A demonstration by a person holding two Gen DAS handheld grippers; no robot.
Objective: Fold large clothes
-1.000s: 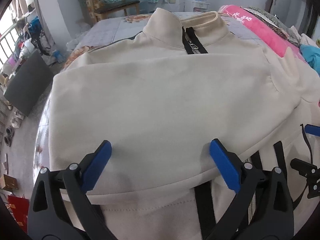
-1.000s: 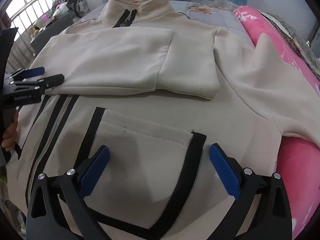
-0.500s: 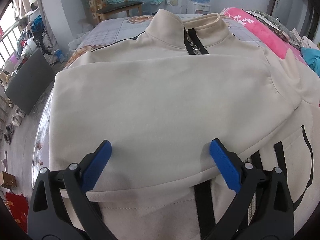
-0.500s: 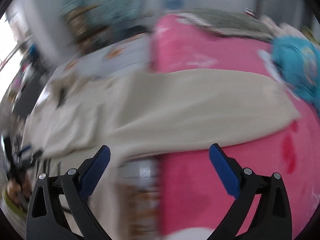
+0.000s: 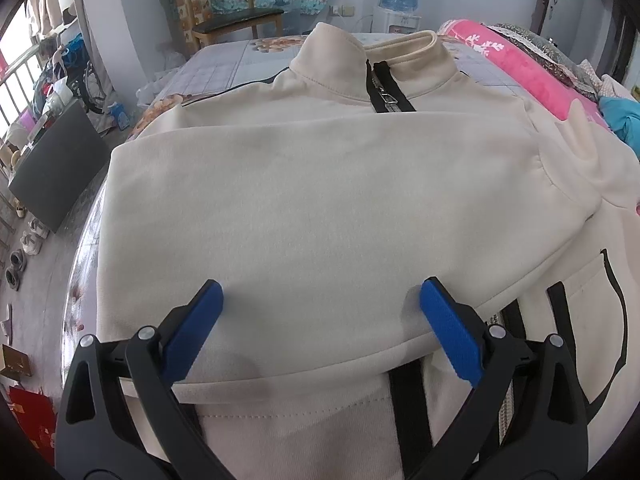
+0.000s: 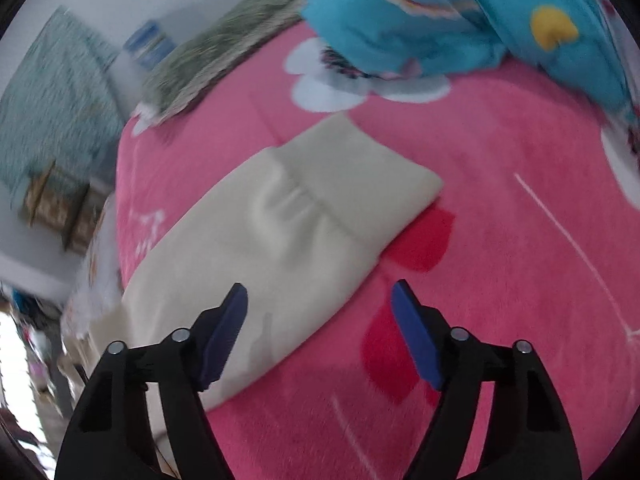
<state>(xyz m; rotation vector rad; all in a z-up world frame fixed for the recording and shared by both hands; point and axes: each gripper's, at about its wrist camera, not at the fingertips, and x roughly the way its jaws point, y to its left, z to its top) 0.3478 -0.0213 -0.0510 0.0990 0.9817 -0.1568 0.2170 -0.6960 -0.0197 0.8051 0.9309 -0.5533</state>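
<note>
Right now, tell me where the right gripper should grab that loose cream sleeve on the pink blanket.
Probably the cuff end, approached from the near long edge: the sleeve lies flat on the blanket, with its cuff corner free. The right gripper is closing with nothing gripped.

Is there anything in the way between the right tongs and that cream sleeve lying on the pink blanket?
Nothing visible. The right tongs, closing on nothing yet, hang just above the sleeve on the pink blanket.

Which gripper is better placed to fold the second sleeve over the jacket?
The right gripper: its jaws are closing above the cream sleeve lying on the pink blanket. The left gripper hovers open over the jacket.
</note>
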